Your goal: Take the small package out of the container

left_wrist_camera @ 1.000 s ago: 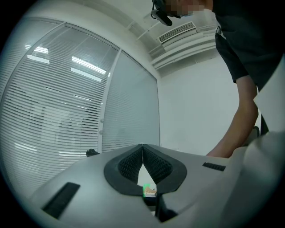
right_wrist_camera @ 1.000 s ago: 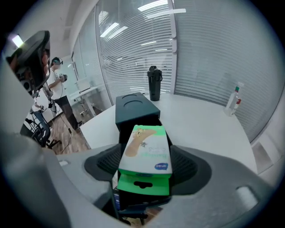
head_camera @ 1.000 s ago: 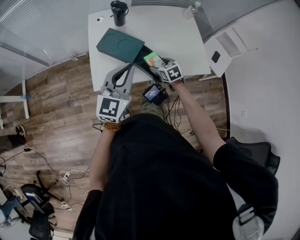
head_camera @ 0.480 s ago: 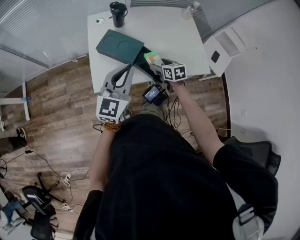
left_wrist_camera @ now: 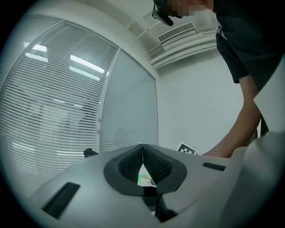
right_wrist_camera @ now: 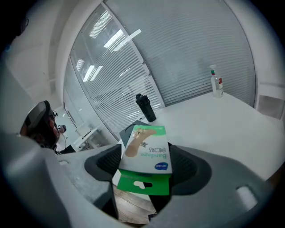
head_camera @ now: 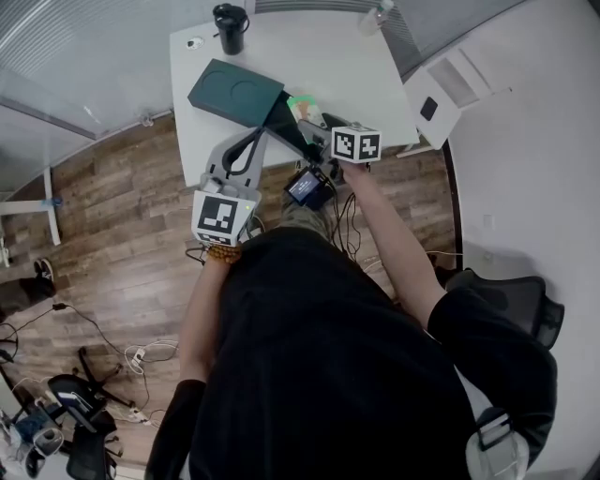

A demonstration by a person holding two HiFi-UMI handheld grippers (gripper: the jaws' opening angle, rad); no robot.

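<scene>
1. Now the small package is clamped by the right tongs above the table, beside the container, clear of its rim.
2. Left tongs are pressed shut, empty, parked aside.

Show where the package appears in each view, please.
Head view: package over the table, just ahead of the right gripper.
Left gripper view: only a green-white sliver below the shut jaws, probably it.
Right gripper view: package in the centre, clamped by the jaws.
Landmark: black cup, beyond the package in head and right gripper views.
</scene>
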